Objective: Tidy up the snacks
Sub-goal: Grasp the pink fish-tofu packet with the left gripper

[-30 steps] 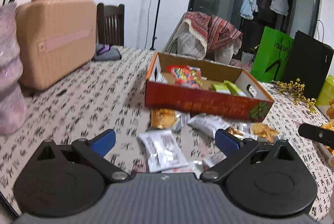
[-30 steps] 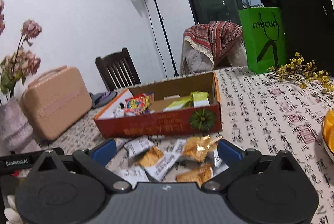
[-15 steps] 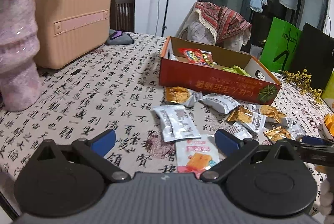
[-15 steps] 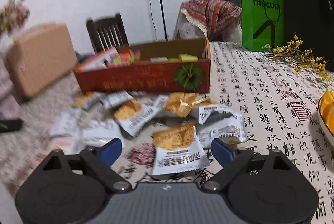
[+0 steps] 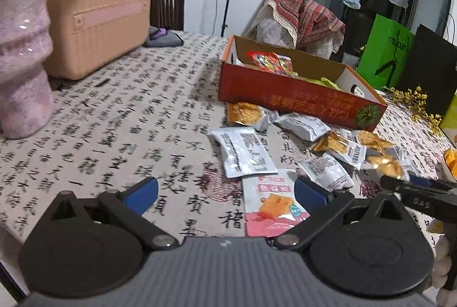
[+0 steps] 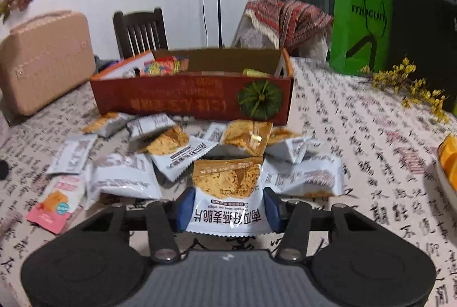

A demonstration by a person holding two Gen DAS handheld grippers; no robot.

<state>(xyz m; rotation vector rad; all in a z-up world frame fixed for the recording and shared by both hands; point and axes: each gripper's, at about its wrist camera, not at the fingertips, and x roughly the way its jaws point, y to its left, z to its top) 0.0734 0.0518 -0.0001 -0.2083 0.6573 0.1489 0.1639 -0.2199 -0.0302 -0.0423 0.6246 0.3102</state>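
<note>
A red cardboard box [image 5: 297, 95] [image 6: 194, 98] holds a few snacks at the table's far side. Several loose snack packets lie in front of it. My right gripper [image 6: 227, 205] has its blue pads against both sides of a white and orange crisp packet [image 6: 228, 192] that lies on the table. My left gripper [image 5: 225, 192] is open and empty above the cloth, with a pink packet [image 5: 271, 204] and a grey packet [image 5: 242, 152] just ahead. The right gripper also shows in the left wrist view [image 5: 422, 192].
A pink vase [image 5: 22, 49] and a tan case [image 5: 97, 15] stand at the left. A green bag [image 6: 360, 29], a black bag [image 6: 422, 35] and yellow flowers [image 6: 411, 89] are at the right. A plate of orange pieces [image 6: 448, 164] sits at the right edge.
My right gripper has dropped to the table and closed its fingers onto the crisp packet. My left gripper has moved lower and nearer the packets, still open.
</note>
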